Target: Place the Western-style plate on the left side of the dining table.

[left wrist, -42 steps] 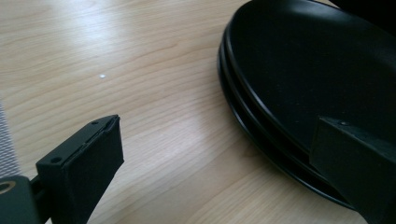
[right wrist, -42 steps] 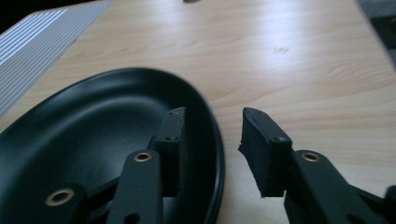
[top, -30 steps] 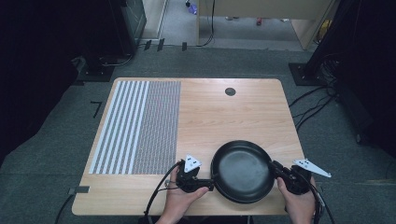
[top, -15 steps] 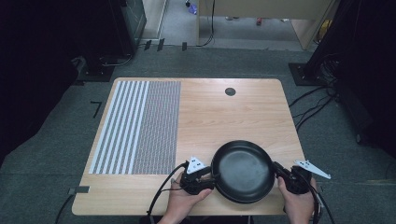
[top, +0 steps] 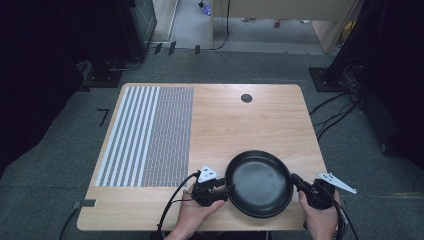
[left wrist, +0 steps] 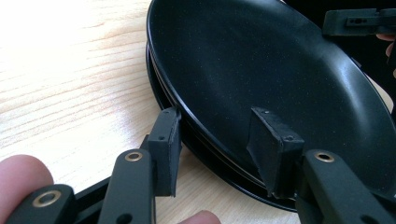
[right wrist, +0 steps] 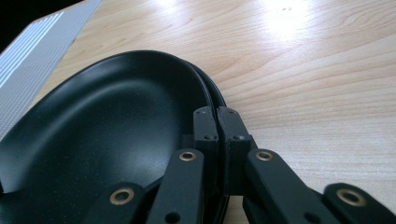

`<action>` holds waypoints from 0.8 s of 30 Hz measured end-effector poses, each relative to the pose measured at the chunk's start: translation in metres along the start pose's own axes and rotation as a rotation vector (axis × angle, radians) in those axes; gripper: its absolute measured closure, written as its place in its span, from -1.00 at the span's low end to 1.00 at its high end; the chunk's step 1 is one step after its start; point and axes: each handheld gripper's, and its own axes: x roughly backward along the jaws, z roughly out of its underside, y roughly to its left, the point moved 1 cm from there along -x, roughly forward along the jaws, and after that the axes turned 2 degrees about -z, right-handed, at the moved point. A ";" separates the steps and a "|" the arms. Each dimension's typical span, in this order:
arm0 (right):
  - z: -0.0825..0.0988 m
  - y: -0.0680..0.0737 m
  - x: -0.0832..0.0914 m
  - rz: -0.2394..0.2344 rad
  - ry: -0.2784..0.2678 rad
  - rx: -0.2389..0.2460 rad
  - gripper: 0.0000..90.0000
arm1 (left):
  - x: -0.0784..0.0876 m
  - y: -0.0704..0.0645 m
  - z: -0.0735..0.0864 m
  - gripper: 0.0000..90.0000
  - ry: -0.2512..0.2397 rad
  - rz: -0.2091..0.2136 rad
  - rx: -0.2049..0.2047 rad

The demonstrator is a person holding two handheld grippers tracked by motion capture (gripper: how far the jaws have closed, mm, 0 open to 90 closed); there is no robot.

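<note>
A round black pan (top: 259, 182) lies on the wooden table (top: 240, 125) near its front edge. In both gripper views a second black rim shows just under its edge. My left gripper (top: 227, 189) is at the pan's left rim. Its jaws have just been closing with the rim between them. In the left gripper view (left wrist: 215, 121) one pad sits outside the edge and the other inside the pan (left wrist: 261, 70), still a wide gap apart. My right gripper (top: 294, 178) is shut on the right rim, pads (right wrist: 205, 123) nearly together over the pan's (right wrist: 93, 130) edge.
A grey striped and meshed mat (top: 150, 135) covers the table's left half. A small dark round hole (top: 246, 98) sits near the far edge. Cables trail from both grippers over the front edge. The right gripper's jaw (left wrist: 359, 21) shows beyond the pan in the left gripper view.
The left gripper's jaws have narrowed around the pan's left rim. Both hands and the pan have kept their places.
</note>
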 end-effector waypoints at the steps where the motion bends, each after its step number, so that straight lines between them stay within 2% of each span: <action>1: 0.000 0.000 0.001 -0.010 -0.013 0.000 1.00 | 0.000 0.000 0.000 0.23 0.001 0.003 0.005; 2: 0.000 0.000 0.001 -0.010 -0.013 0.000 1.00 | 0.000 0.001 0.000 0.23 0.001 0.007 0.007; 3: -0.001 0.005 -0.003 -0.345 0.080 -0.147 1.00 | 0.000 0.000 -0.001 0.23 -0.009 0.009 0.002; 4: -0.001 0.005 -0.003 -0.345 0.080 -0.147 1.00 | 0.000 0.000 -0.001 0.23 -0.009 0.009 0.002; 5: 0.004 0.027 -0.012 -0.232 0.116 -0.012 1.00 | 0.001 0.000 -0.002 0.22 -0.008 0.021 0.004; 6: 0.004 0.036 -0.014 -0.212 0.115 0.047 1.00 | 0.001 0.000 -0.002 0.18 -0.008 0.021 0.004; 7: 0.004 0.036 -0.014 -0.212 0.115 0.047 1.00 | 0.001 0.001 -0.002 0.18 -0.006 0.035 0.010; 8: 0.001 0.042 -0.014 -0.261 0.107 0.041 1.00 | 0.002 0.001 -0.003 0.12 -0.010 0.042 0.012; 9: -0.008 0.043 -0.007 -0.239 0.027 0.031 0.94 | 0.004 0.002 -0.003 0.08 -0.022 0.012 -0.005; 11: -0.013 0.033 -0.002 -0.175 -0.058 0.032 0.77 | 0.005 0.005 -0.003 0.06 -0.021 -0.001 0.004; 12: -0.013 0.025 0.001 -0.125 -0.085 0.027 0.80 | 0.005 0.005 -0.003 0.07 -0.021 -0.001 0.004; 13: -0.013 0.025 0.001 -0.125 -0.085 0.027 0.80 | 0.005 0.006 -0.003 0.07 -0.020 -0.005 0.011; 14: -0.010 0.011 0.002 -0.054 -0.061 0.015 0.80 | 0.005 0.008 -0.003 0.08 -0.018 -0.003 0.020; 16: -0.006 0.001 0.001 -0.004 -0.036 0.013 0.80 | 0.004 0.007 -0.003 0.11 -0.011 0.007 0.021; 18: -0.004 -0.002 -0.001 0.000 -0.026 -0.003 0.80 | 0.003 0.006 -0.003 0.11 -0.009 0.010 0.019; 19: -0.003 -0.006 -0.004 -0.006 -0.006 -0.030 0.82 | 0.003 0.004 -0.003 0.12 -0.006 0.011 0.017; 22: -0.001 -0.006 -0.009 -0.018 0.004 -0.040 0.87 | 0.001 0.002 -0.002 0.13 -0.002 0.020 0.014; 24: -0.001 -0.005 -0.009 -0.007 0.004 -0.034 0.89 | 0.001 0.002 -0.002 0.15 0.000 0.030 0.021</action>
